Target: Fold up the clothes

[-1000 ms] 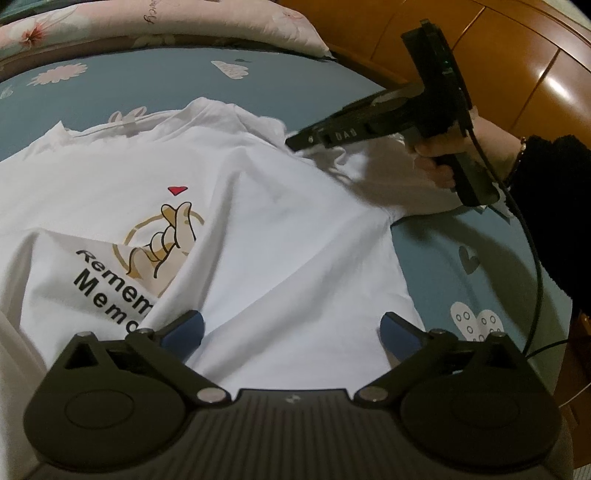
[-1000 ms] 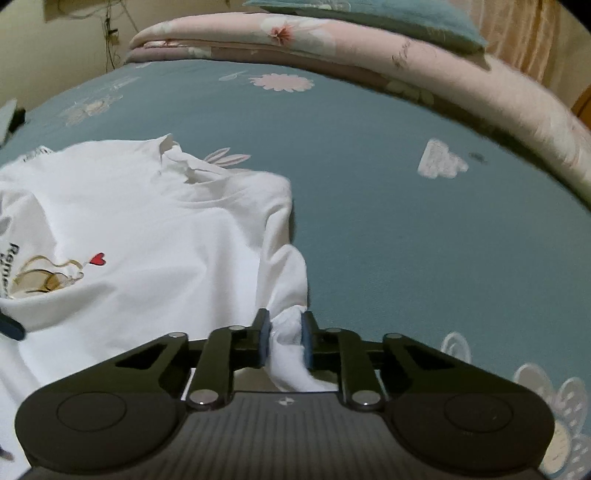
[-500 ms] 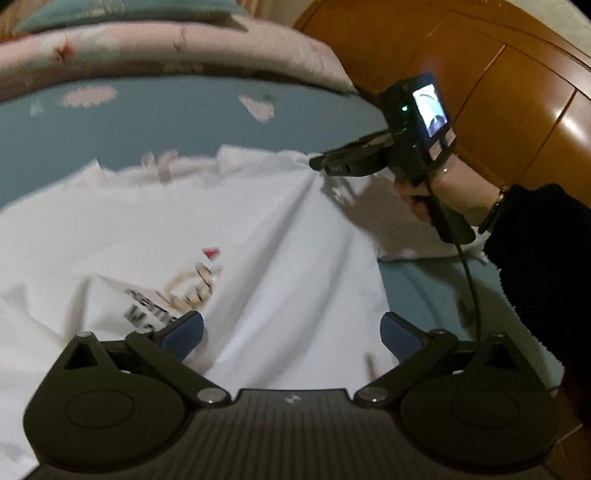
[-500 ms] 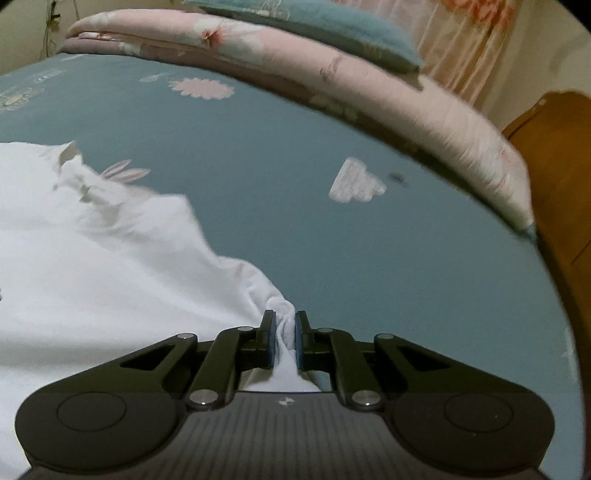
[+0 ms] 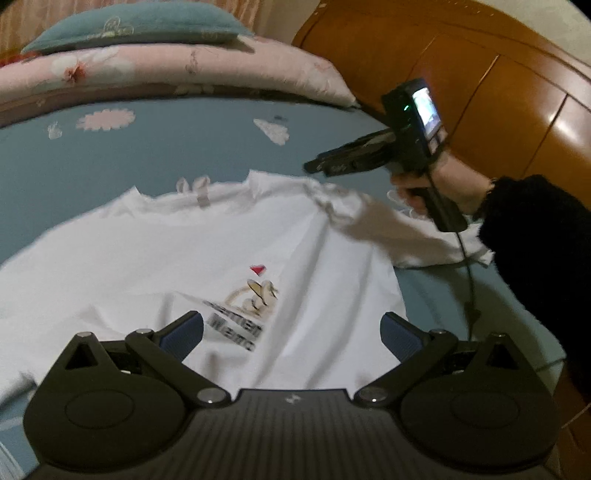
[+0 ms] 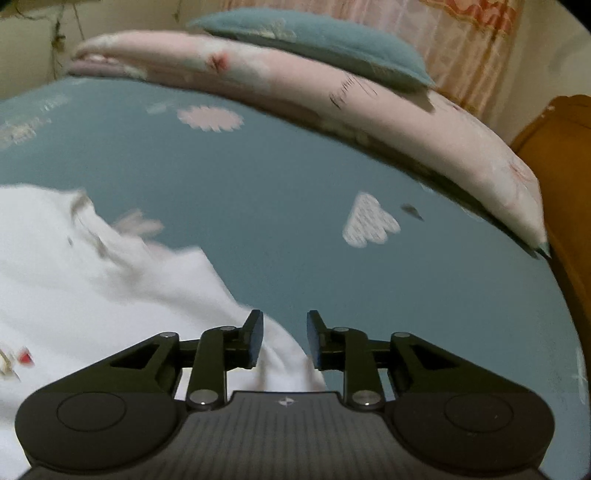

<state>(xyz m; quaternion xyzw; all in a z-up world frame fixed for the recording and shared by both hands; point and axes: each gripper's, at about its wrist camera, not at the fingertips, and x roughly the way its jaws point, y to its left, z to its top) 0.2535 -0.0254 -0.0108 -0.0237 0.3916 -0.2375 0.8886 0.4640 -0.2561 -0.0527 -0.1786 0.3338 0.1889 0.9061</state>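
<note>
A white T-shirt (image 5: 155,258) with a hand-heart print and black lettering lies spread face up on the blue bed sheet (image 5: 184,147). My left gripper (image 5: 291,332) hovers open above the shirt's lower chest, nothing between its blue pads. In the left wrist view my right gripper (image 5: 314,168) hangs just above the shirt's right shoulder, held by a hand in a black sleeve (image 5: 532,229). In the right wrist view that gripper (image 6: 284,336) is open, with the shirt's shoulder cloth (image 6: 110,295) lying below and left of it, free of the pads.
A rolled pink floral quilt (image 5: 177,70) with a blue pillow (image 5: 133,26) on top lies along the far side of the bed. A wooden headboard (image 5: 498,85) stands to the right. The right gripper's cable (image 5: 469,288) hangs over the sheet.
My right gripper was shut on the shirt's shoulder cloth and has now opened, letting it drop. The shoulder was pulled outward and the shirt lies flatter. Both cameras have tilted upward.
</note>
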